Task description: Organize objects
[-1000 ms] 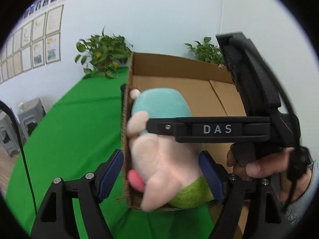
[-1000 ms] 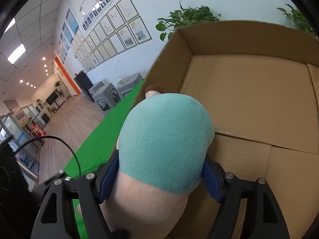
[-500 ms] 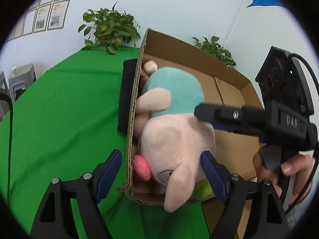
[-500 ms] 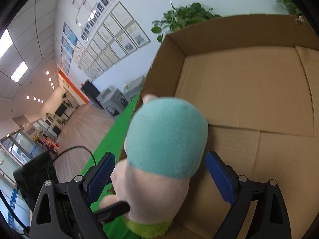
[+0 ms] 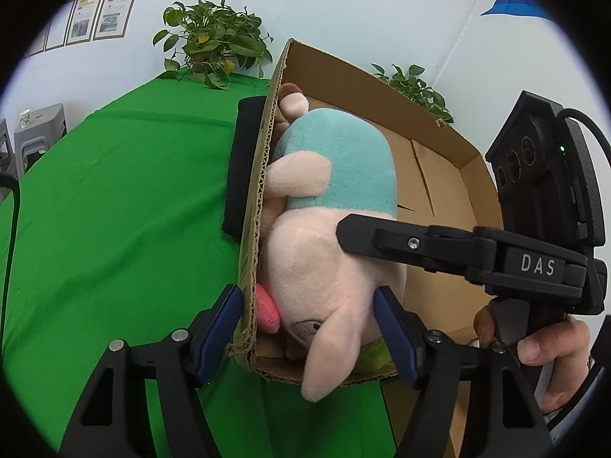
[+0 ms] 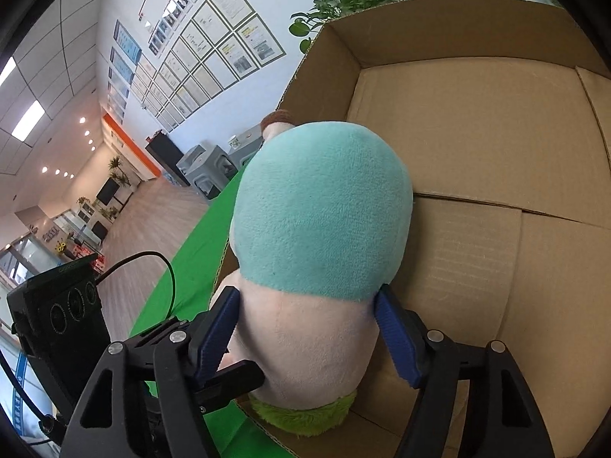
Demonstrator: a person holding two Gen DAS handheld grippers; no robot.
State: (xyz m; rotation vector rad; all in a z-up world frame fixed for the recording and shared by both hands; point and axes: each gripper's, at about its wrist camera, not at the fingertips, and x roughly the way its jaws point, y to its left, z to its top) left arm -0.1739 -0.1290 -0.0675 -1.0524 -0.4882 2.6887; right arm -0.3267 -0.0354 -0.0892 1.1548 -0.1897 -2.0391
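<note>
A pink plush toy with a teal body (image 5: 328,206) lies in an open cardboard box (image 5: 450,168), pressed against the box's left wall. My left gripper (image 5: 309,328) is open, its fingers straddling the box's near left corner and the plush head. My right gripper (image 6: 305,328) has its blue pads on both sides of the plush (image 6: 320,229), touching it lightly. Its finger crosses the plush in the left wrist view. The box (image 6: 477,145) floor shows to the right.
The box stands on a green cloth table (image 5: 114,198). A black object (image 5: 244,160) lies against the box's outer left wall. Potted plants (image 5: 210,49) stand at the table's far edge by the wall. Grey stools (image 5: 34,137) stand left of the table.
My right gripper opened off the plush half a second ago and now has its pads back against it. The plush has settled lower in the box. My left gripper moved closer to the box corner.
</note>
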